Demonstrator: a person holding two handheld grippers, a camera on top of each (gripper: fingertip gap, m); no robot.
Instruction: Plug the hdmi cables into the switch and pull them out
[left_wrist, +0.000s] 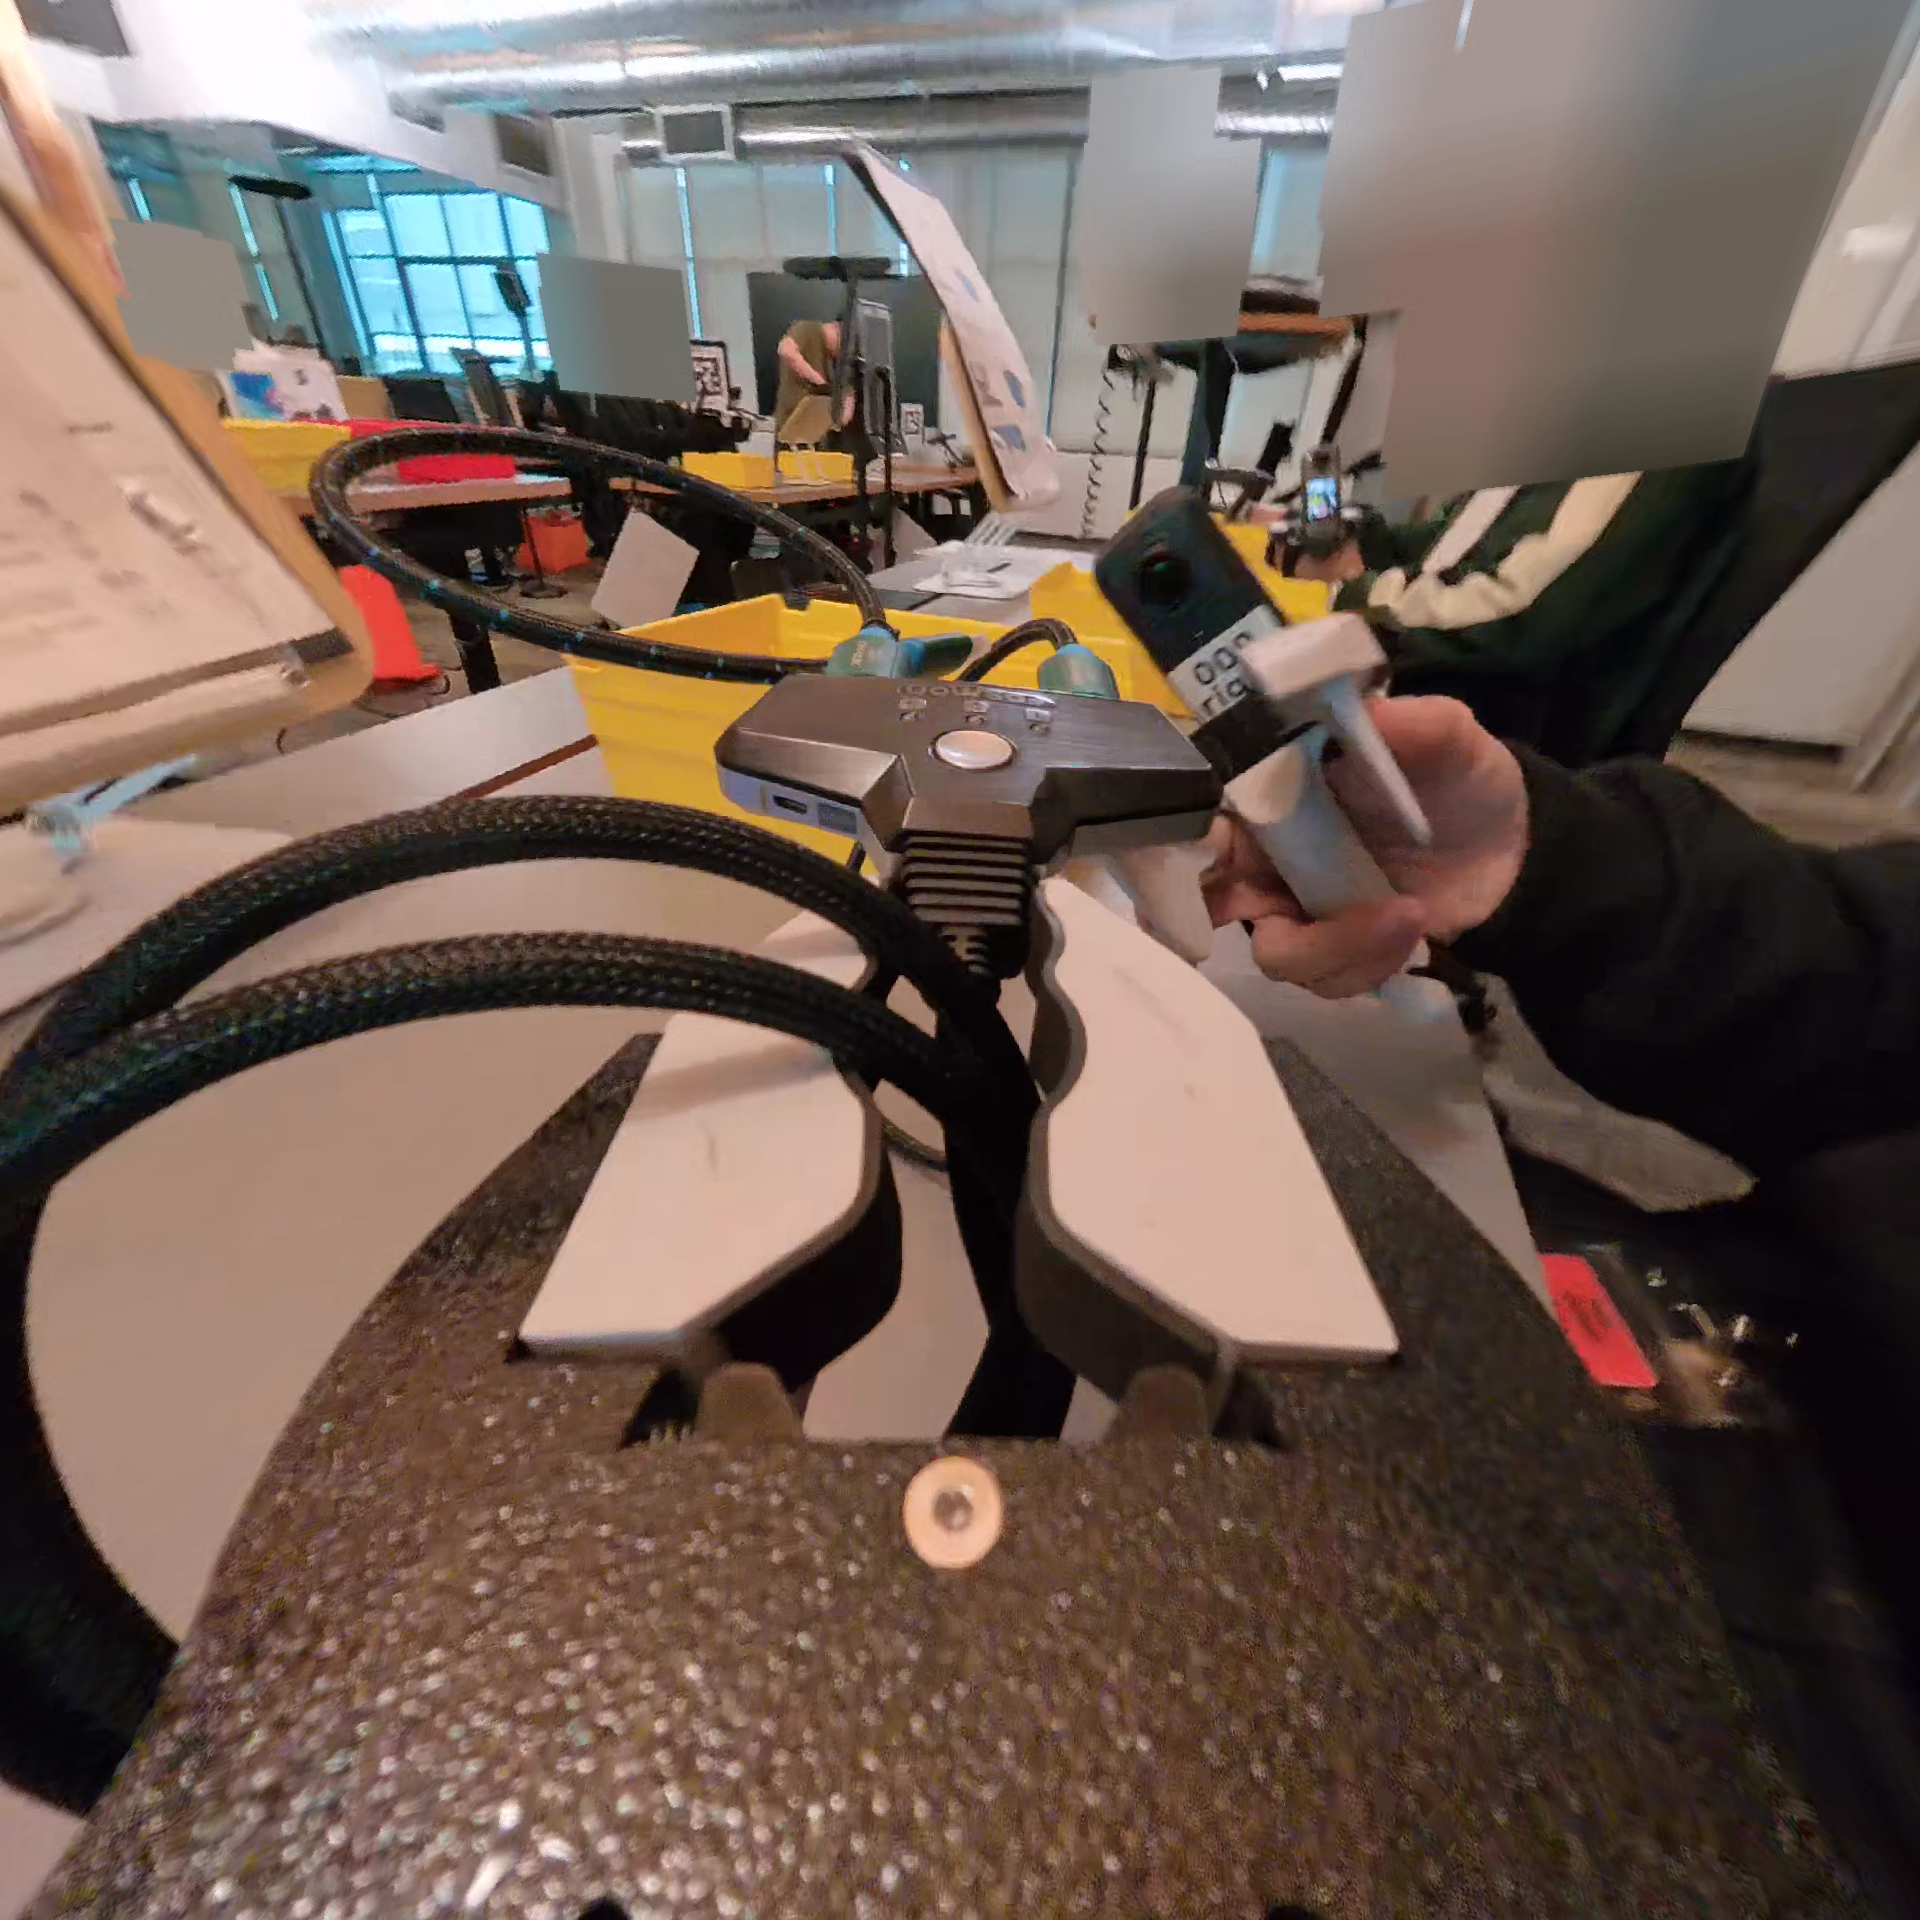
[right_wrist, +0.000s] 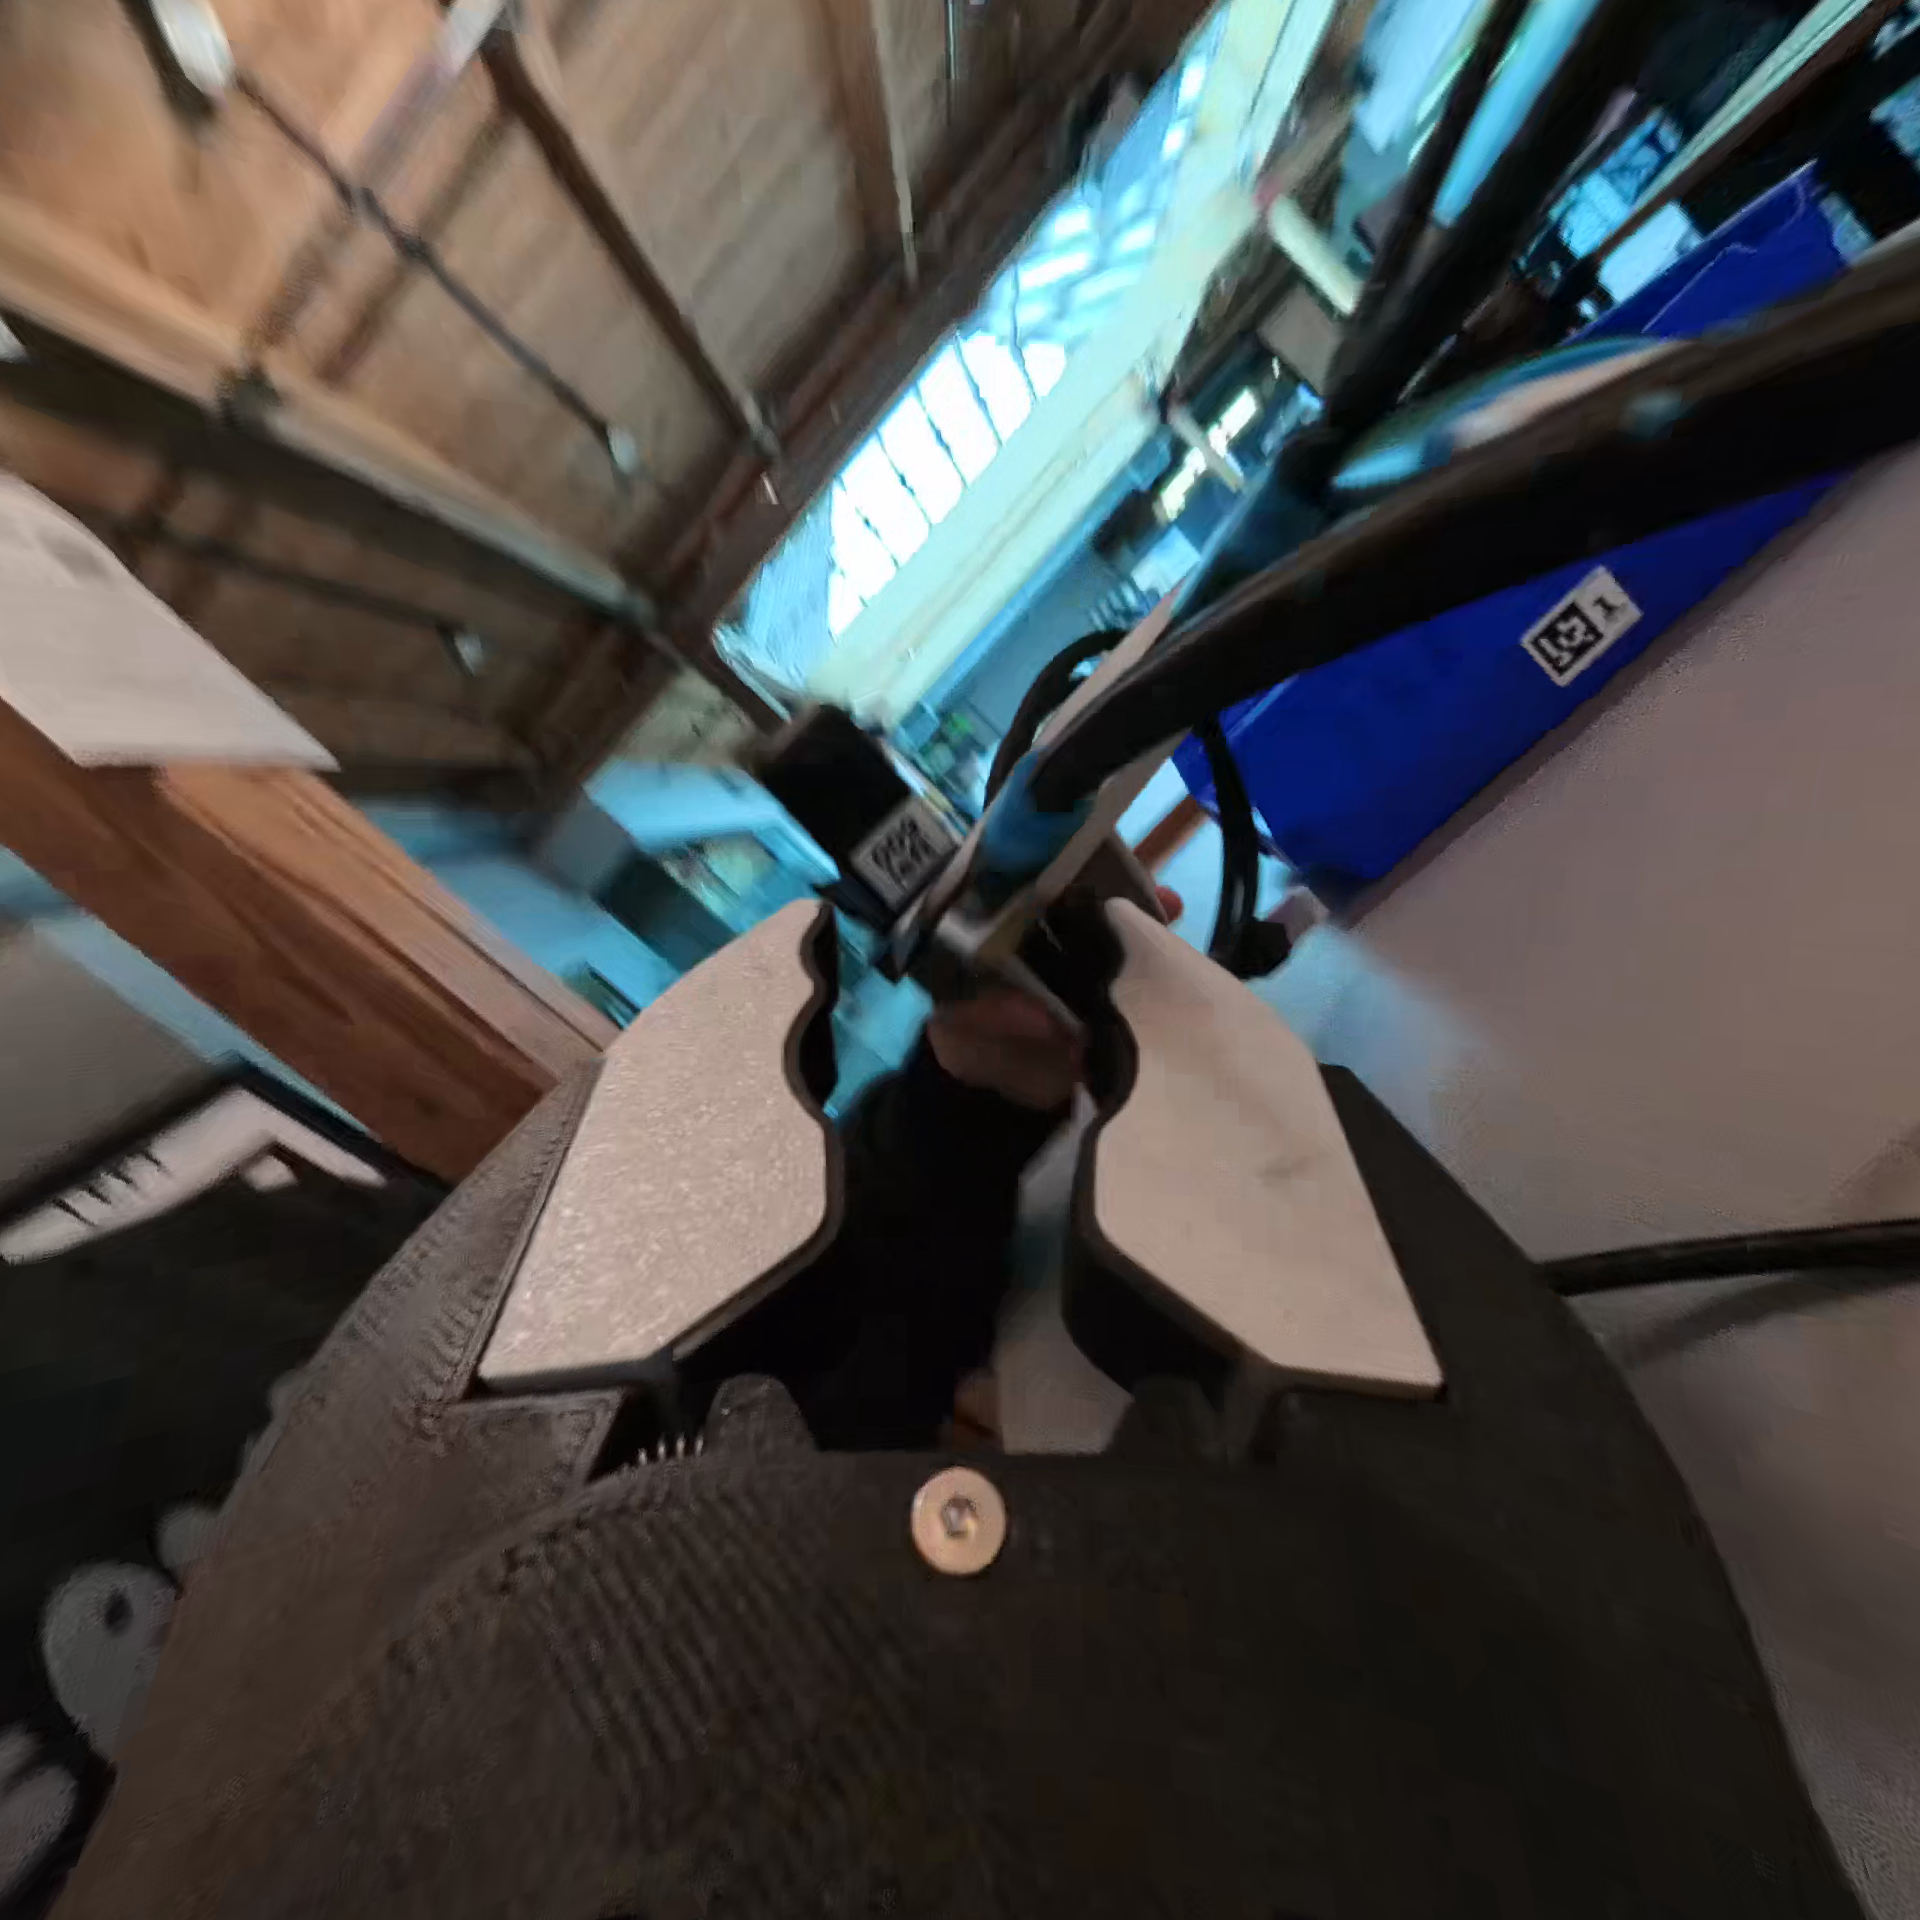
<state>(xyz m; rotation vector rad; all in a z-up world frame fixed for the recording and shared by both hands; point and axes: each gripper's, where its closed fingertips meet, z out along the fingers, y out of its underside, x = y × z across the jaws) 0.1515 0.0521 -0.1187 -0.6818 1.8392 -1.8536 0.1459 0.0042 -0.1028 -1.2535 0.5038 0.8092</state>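
The left gripper (left_wrist: 961, 956) is clamped on the ribbed cable boot of the HDMI switch (left_wrist: 966, 769), which sits just ahead of its fingertips. Two teal HDMI plugs (left_wrist: 1081, 670) occupy the switch's far edge. The right gripper (right_wrist: 971, 935) stands parted around the switch, gripping nothing.

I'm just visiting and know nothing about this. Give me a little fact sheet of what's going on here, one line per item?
Held device: HDMI switch, dark metal, round button on top
Held by: left gripper, shut on the switch's ribbed cable stub
Plugged in: teal-ended HDMI plugs at the switch's far edge
Cables: black braided cables looping left
Right gripper: open, nothing between its fingers
Behind: yellow bin
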